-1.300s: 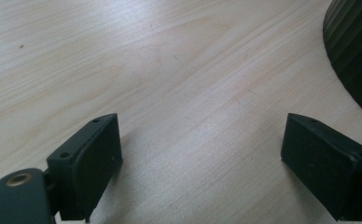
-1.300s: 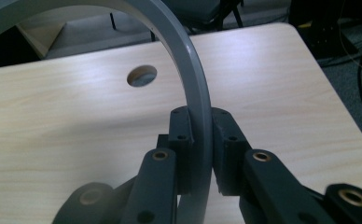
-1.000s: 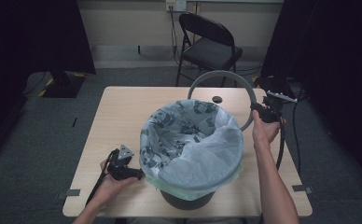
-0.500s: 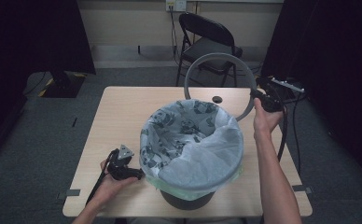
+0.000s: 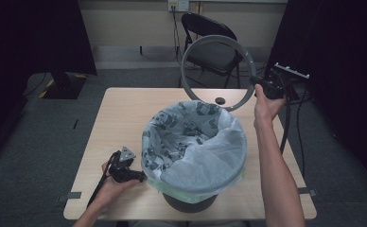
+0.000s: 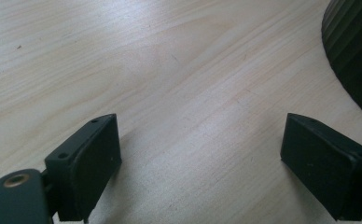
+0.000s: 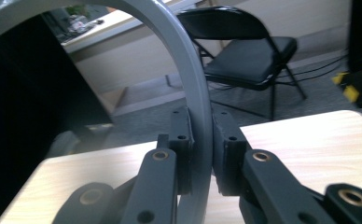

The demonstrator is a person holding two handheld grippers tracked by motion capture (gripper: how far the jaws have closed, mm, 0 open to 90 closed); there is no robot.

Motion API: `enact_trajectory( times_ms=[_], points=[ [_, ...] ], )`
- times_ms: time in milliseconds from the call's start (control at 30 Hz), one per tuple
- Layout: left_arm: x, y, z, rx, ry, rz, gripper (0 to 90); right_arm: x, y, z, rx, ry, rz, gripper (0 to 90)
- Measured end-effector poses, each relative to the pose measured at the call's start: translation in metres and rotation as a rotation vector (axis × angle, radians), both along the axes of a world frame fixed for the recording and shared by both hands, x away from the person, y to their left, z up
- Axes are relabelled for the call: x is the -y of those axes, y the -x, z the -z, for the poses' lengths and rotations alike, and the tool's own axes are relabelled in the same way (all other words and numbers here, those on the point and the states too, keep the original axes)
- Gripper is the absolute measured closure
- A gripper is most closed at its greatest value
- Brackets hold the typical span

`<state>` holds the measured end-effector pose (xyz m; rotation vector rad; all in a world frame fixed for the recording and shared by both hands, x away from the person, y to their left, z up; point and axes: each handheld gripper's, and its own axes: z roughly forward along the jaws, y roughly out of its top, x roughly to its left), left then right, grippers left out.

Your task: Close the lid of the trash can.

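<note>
A dark bin (image 5: pixel 191 201) lined with a panda-print bag (image 5: pixel 191 137) stands at the middle front of the wooden table (image 5: pixel 120 113). My right gripper (image 5: pixel 257 85) is shut on the rim of a grey ring (image 5: pixel 193 47), which it holds tilted up in the air above the table's far right. In the right gripper view the grey ring (image 7: pixel 195 93) runs between the two pads (image 7: pixel 181 140) of that gripper (image 7: pixel 201 154). My left gripper (image 5: pixel 141 177) lies on the table just left of the bin, open, with bare wood between its jaws (image 6: pixel 200 154). The ribbed bin wall (image 6: pixel 356 51) shows at the right.
A black folding chair (image 5: pixel 214 38) stands beyond the table's far edge, and shows in the right gripper view too (image 7: pixel 249 51). A small dark round hole (image 5: pixel 220 100) sits in the tabletop behind the bin. Cables trail at the right side of the table.
My right gripper has lifted the grey ring from beside the bin's far rim up into the air. The left gripper has stayed put.
</note>
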<state>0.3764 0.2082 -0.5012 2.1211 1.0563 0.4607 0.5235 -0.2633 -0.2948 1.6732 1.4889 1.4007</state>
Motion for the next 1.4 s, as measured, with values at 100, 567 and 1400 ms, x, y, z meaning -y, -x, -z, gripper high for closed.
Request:
enact_trajectory(
  times_ms=[100, 567, 1400],
  points=[
    [0.000, 0.000, 0.000, 0.000, 0.000, 0.000, 11.3, -0.001, -0.006, -0.006, 0.003, -0.043, -0.007, 79.9],
    [0.000, 0.000, 0.000, 0.003, 0.004, -0.002, 11.2, -0.003, -0.002, -0.024, 0.050, -0.212, -0.234, 79.9],
    [0.000, 0.000, 0.000, 0.002, 0.005, -0.002, 11.2, -0.025, 0.029, -0.037, 0.098, -0.096, -0.549, 79.7]
  ],
)
